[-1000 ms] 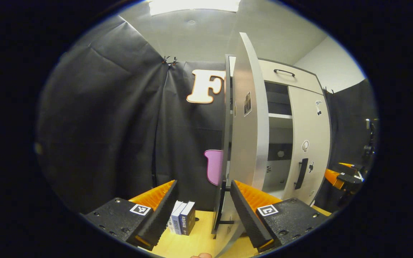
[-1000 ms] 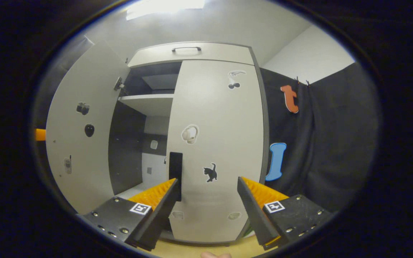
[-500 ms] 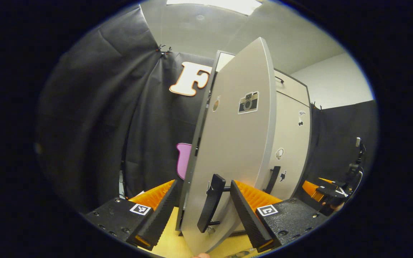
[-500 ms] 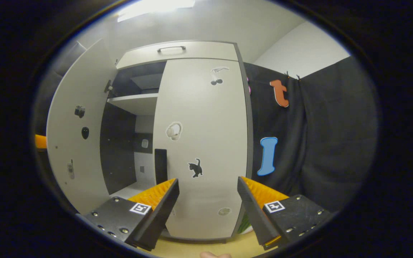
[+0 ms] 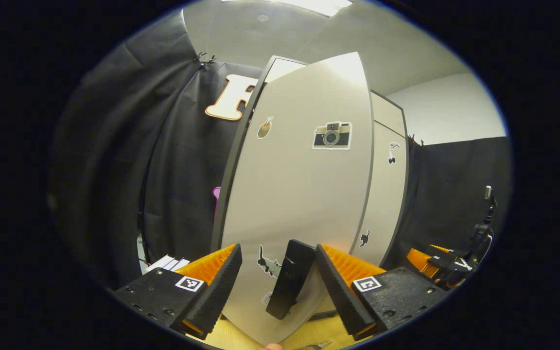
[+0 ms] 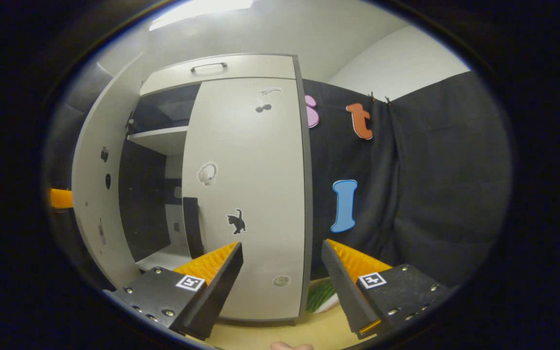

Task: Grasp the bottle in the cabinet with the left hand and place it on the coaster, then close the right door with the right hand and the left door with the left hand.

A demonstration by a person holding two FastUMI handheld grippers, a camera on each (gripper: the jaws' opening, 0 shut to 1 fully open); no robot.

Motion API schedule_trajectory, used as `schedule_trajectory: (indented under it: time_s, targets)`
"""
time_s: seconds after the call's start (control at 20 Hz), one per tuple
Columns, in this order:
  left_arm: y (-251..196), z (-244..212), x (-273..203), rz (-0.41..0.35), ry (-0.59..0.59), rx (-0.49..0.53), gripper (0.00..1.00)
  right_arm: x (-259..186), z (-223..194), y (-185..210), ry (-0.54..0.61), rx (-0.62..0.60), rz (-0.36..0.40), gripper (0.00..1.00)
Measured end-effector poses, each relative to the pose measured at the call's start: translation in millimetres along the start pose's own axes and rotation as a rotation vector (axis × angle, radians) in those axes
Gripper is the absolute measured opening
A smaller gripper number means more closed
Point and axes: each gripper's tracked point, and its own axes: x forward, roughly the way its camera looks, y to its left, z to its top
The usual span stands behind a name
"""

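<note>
In the left gripper view the cabinet's left door (image 5: 304, 194) stands close in front of me, partly swung in, with a camera sticker on its face. Its black handle (image 5: 289, 279) sits between the fingers of my open left gripper (image 5: 277, 287), against the right-hand finger. The right door (image 5: 384, 194) lies shut behind it. In the right gripper view my right gripper (image 6: 282, 287) is open and holds nothing, a little off the shut right door (image 6: 251, 194). The left door (image 6: 93, 204) still leaves a gap onto a shelf (image 6: 158, 141).
The right gripper (image 5: 435, 262) shows low at the far right of the left gripper view. A green and white object (image 6: 321, 296) lies on the yellow table (image 6: 260, 335) beside the cabinet's right corner. Black cloth walls stand on both sides.
The left door has swung from edge-on towards shut, with my left gripper following at its handle. My right gripper has drifted right, away from the shut right door.
</note>
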Motion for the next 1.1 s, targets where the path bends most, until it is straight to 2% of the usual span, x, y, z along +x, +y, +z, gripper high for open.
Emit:
schedule_trajectory:
  time_s: [0.25,0.3,0.5,0.75,1.1]
  targets:
    - [-19.6,-11.4,28.0,-0.045,0.025,-0.031,1.00,-3.2,1.1,-18.6,-0.006,-0.015,-0.030,0.99]
    - [-23.1,-13.6,33.1,-0.052,0.030,-0.025,1.00,-3.6,-0.6,-22.5,-0.001,-0.017,-0.038,0.97]
    - [-34.5,-14.4,52.6,-0.078,0.033,0.036,1.00,-6.6,-4.8,-42.2,0.010,-0.012,-0.071,0.99]
    - [-45.3,-20.9,73.4,-0.113,0.049,0.019,1.00,-8.7,-3.6,-67.0,0.007,-0.019,-0.116,0.99]
    - [-54.7,-25.3,95.7,-0.132,0.055,0.060,1.00,-7.8,-9.4,-90.0,0.018,-0.012,-0.160,0.97]
